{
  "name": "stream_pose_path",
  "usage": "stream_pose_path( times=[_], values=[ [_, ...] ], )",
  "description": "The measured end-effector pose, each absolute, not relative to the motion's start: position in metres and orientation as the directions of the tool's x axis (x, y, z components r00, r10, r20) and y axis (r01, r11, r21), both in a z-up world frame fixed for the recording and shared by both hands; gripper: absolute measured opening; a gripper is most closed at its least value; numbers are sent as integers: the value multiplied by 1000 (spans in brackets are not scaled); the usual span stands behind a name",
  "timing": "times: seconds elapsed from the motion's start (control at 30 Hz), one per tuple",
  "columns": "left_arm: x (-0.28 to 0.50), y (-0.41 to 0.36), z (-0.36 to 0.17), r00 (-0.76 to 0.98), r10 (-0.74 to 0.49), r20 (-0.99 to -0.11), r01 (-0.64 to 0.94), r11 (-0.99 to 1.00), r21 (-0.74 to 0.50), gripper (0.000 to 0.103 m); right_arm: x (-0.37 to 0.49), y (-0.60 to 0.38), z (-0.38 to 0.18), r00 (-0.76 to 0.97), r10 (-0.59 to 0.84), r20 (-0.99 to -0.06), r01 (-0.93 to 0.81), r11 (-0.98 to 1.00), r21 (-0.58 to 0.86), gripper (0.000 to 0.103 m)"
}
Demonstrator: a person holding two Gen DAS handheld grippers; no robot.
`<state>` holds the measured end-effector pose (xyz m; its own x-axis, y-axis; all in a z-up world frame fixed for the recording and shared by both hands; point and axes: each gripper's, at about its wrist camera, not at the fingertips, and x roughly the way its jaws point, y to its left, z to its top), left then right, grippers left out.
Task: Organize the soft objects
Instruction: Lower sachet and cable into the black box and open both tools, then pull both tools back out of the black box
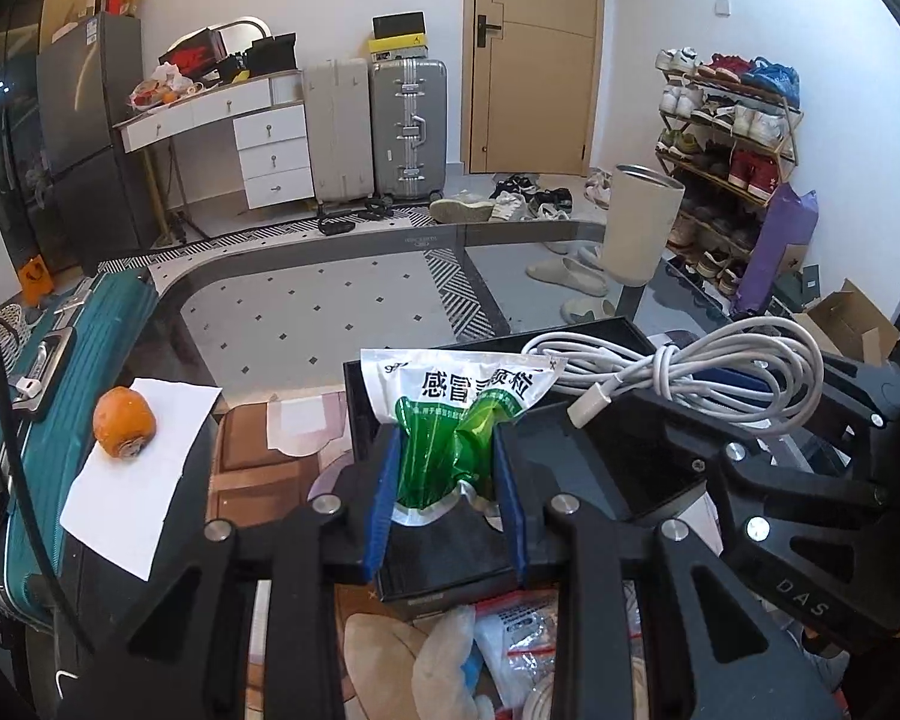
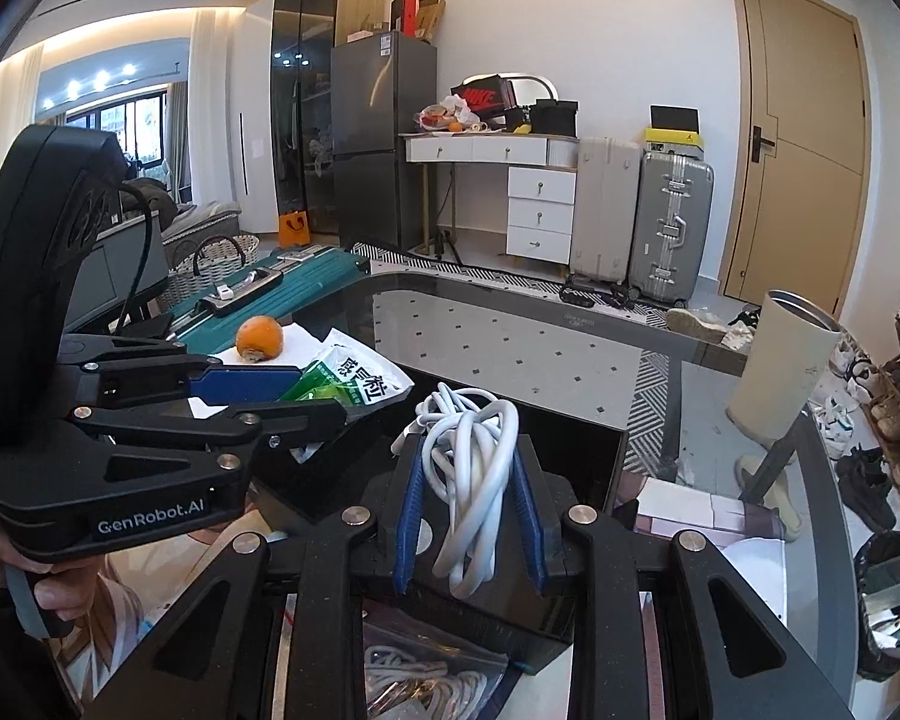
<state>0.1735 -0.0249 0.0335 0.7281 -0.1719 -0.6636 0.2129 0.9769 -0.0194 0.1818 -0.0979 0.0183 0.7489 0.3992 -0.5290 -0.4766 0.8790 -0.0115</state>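
Observation:
My left gripper (image 1: 450,438) is shut on a green and white medicine sachet (image 1: 459,402) and holds it over a black box (image 1: 606,462). My right gripper (image 2: 468,450) is shut on a coiled white cable (image 2: 471,456) and holds it over the same black box (image 2: 582,450). The cable also shows in the left wrist view (image 1: 714,372), to the right of the sachet. The sachet shows in the right wrist view (image 2: 354,381), with the left gripper (image 2: 312,393) to the left of the cable.
An orange fruit (image 1: 123,423) lies on white paper (image 1: 144,468) at the glass table's left edge, beside a teal suitcase (image 1: 60,372). Soft items and plastic bags (image 1: 510,642) lie below the grippers. A cream bin (image 2: 780,372) stands right, on the floor.

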Motion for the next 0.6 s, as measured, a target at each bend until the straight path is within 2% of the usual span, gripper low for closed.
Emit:
stream_pose_path(
  times=[0.17,0.2,0.27,0.37,0.53,0.6],
  values=[
    [180,-28,30,720,-168,-673,212,977,-18,29,196,-93,11,735,399,-548,-488,873,-19,27],
    [182,-29,27,713,-166,-681,212,977,-16,29,198,-93,9,734,398,-550,-488,873,-20,30],
    [183,-30,25,707,-168,-687,217,976,-16,30,204,-93,5,735,376,-564,-476,879,-33,52],
    [182,-33,23,701,-171,-693,229,973,-9,36,197,-102,10,746,387,-542,-473,881,-23,66],
    [174,-33,23,693,-178,-698,233,972,-17,55,172,-123,18,769,371,-521,-443,896,-16,78],
    [166,-31,27,697,-186,-693,235,972,-24,57,162,-128,21,777,364,-514,-431,902,-13,83]
  ],
)
